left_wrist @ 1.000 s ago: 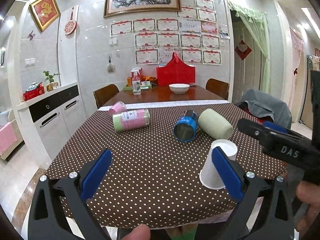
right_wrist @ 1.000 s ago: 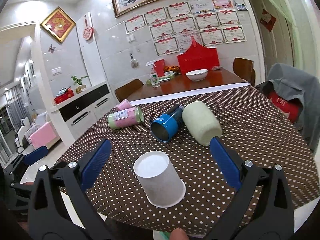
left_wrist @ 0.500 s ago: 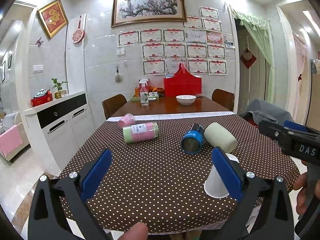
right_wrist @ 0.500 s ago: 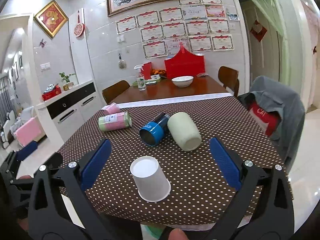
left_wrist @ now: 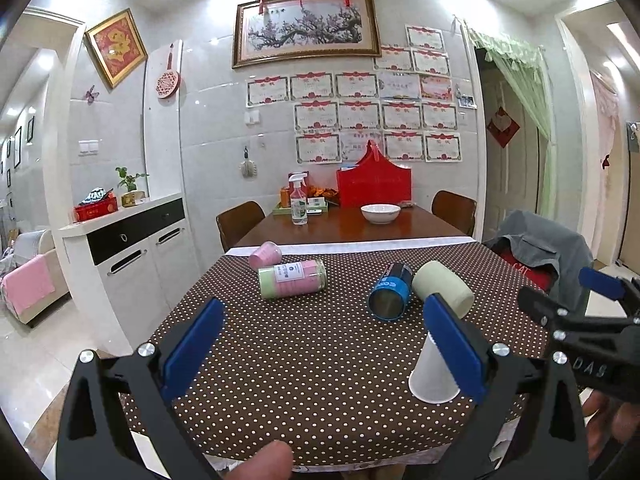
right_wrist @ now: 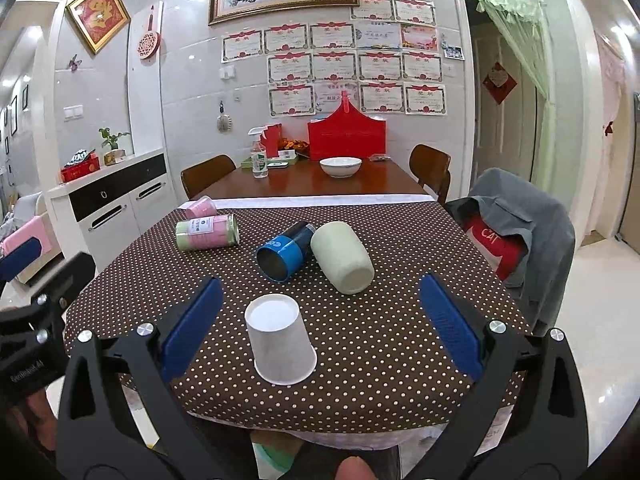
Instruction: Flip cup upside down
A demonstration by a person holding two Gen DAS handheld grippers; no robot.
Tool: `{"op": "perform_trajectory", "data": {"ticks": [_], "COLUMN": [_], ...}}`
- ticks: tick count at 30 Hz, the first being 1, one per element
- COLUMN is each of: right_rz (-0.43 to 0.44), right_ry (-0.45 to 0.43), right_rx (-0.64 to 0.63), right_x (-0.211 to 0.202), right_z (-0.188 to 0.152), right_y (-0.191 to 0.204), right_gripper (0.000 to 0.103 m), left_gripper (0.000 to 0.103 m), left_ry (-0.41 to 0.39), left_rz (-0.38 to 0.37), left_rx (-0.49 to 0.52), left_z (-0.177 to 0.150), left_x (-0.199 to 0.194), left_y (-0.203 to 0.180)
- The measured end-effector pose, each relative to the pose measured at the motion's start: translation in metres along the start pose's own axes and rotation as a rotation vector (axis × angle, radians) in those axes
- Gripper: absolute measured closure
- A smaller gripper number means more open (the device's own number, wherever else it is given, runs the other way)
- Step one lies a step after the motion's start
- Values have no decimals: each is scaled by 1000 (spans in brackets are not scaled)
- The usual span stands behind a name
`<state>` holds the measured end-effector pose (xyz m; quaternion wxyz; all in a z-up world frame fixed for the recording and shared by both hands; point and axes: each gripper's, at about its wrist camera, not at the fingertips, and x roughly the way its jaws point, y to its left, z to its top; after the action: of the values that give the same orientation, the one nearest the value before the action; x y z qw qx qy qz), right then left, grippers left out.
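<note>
A white paper cup [right_wrist: 282, 342] stands upside down, base up, near the front edge of the brown dotted tablecloth [right_wrist: 400, 340]. It also shows in the left wrist view [left_wrist: 430, 372], partly behind my left gripper's right finger. My right gripper [right_wrist: 320, 328] is open and empty, held back from the table with the cup between its fingers' line of sight, not touching. My left gripper [left_wrist: 324, 348] is open and empty, left of the cup and back from the table edge.
Lying on the cloth behind the cup are a blue can [right_wrist: 286, 250], a pale green cup [right_wrist: 342, 256], a pink-and-green jar [right_wrist: 208, 232] and a pink cup [right_wrist: 200, 207]. A chair with a grey jacket [right_wrist: 516, 236] stands at the right. A white cabinet [right_wrist: 112, 196] stands at the left.
Both grippers have pulled back and away from the table, so the cup and table look smaller. The cup stands upside down throughout and has not moved.
</note>
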<state>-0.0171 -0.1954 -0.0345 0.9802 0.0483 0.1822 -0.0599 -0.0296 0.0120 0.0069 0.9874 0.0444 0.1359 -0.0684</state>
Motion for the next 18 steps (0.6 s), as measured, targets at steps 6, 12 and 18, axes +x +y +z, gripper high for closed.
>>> {"op": "perform_trajectory", "data": {"ticks": [6,12,18], "right_rz": [-7,-5,-2], "right_ry": [-14,-17,-18], "right_rx": [-10,-8,-12], "right_x": [-4,-6,-8], "right_z": [-1,-2,-1], "right_y": [6,8,11], "right_gripper": [6,6,6], "left_gripper": [5,5,5], "left_ry": [-6,-14,-19], "left_rz": [18,30,37], "left_rx": [-2,5,8], "left_z": [3,2,3], "left_x": [-3,-6,-8], "left_y": [4,4,4]}}
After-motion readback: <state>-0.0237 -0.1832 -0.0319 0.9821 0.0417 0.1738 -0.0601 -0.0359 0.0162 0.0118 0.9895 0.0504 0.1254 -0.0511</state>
